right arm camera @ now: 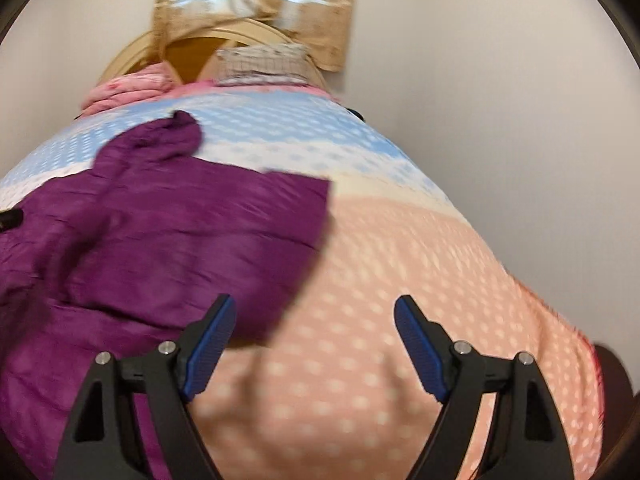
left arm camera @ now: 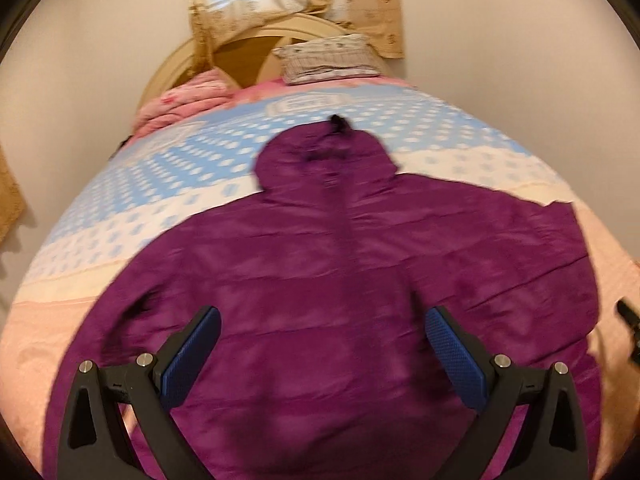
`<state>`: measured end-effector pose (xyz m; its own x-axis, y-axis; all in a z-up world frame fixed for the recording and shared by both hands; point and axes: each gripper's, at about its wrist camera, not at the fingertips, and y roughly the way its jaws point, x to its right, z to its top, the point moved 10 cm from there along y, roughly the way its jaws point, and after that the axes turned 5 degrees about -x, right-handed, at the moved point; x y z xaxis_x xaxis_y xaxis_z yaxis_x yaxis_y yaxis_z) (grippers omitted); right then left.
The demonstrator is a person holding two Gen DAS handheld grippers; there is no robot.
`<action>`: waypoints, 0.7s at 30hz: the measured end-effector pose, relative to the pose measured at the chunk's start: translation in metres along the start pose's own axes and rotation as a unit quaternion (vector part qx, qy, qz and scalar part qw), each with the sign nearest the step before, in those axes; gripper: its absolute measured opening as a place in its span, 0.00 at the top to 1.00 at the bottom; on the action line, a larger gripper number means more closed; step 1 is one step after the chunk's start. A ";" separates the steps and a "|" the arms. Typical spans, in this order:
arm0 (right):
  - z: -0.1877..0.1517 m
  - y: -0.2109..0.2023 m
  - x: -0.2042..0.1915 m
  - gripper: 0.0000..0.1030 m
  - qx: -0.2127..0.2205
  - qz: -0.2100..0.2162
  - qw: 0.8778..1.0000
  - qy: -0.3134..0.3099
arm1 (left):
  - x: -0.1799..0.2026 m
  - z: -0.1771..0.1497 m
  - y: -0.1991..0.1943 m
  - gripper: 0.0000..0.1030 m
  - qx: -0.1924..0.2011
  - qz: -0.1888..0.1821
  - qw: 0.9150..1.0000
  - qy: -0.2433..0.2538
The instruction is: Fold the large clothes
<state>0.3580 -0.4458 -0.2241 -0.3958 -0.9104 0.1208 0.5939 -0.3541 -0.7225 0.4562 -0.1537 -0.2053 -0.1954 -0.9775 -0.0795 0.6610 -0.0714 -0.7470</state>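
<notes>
Jacket [left arm camera: 320,280], purple, hooded and quilted, lies spread flat on the bed [left arm camera: 100,208], and everything about the next fold depends on how it sits against the two tongs. Its long axis runs straight away from the left gripper [left arm camera: 322,344], hem nearest the fingers and hood [left arm camera: 324,156] farthest off, toward the pillow [left arm camera: 328,58] and headboard. That gripper hangs over the lower body of the garment with its blue pads wide apart and nothing between them; purple fabric fills the gap below, though whether the fingertips touch it cannot be told through the blur.

The right gripper [right arm camera: 314,338] is likewise wide open and empty. From it the jacket lies ahead and to the left: the cloth's near edge passes under its left finger, while the right finger hangs over bare pink dotted bedspread [right arm camera: 400,280]. The squared end of a sleeve [right arm camera: 296,208] reaches ahead of this gripper, just left of its centre line, so the right hand looks the nearer one to that sleeve; the left hand is better placed for the hem and body.

No fold appears made yet: the garment seems fully open, sleeves out to either side. A sensible next move, as a guess, is bringing that sleeve inward across the body, crosswise to the long axis
</notes>
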 end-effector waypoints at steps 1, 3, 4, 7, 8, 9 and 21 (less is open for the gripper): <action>-0.005 0.005 0.004 0.19 -0.002 -0.006 1.000 0.001 | 0.011 0.004 0.003 0.01 -0.001 -0.012 1.000 -0.001; -0.012 0.011 0.007 0.19 -0.001 -0.008 1.000 -0.004 | 0.031 0.008 0.011 0.01 -0.007 -0.029 0.999 0.010; -0.016 0.015 0.007 0.19 -0.002 -0.007 1.000 -0.006 | 0.043 0.008 0.019 0.01 -0.014 -0.033 0.999 0.024; -0.022 0.023 0.008 0.19 -0.007 0.001 1.000 -0.003 | 0.064 0.000 0.037 0.45 -0.034 -0.054 0.997 0.040; -0.022 0.025 0.010 0.19 -0.008 0.004 1.000 0.001 | 0.071 -0.007 0.048 0.71 -0.055 -0.067 0.995 0.048; -0.022 0.025 0.011 0.19 -0.006 0.009 1.000 0.005 | 0.074 -0.012 0.054 0.92 -0.072 -0.078 0.993 0.051; -0.030 0.027 0.018 0.14 -0.015 0.023 0.999 0.018 | -0.009 0.006 -0.011 0.92 0.022 -0.031 0.998 0.052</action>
<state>0.3455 -0.4656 -0.2621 -0.3942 -0.9169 0.0618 0.5905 -0.3043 -0.7474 0.4549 -0.1458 -0.1928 -0.3092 -0.9453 -0.1039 0.6762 -0.1417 -0.7229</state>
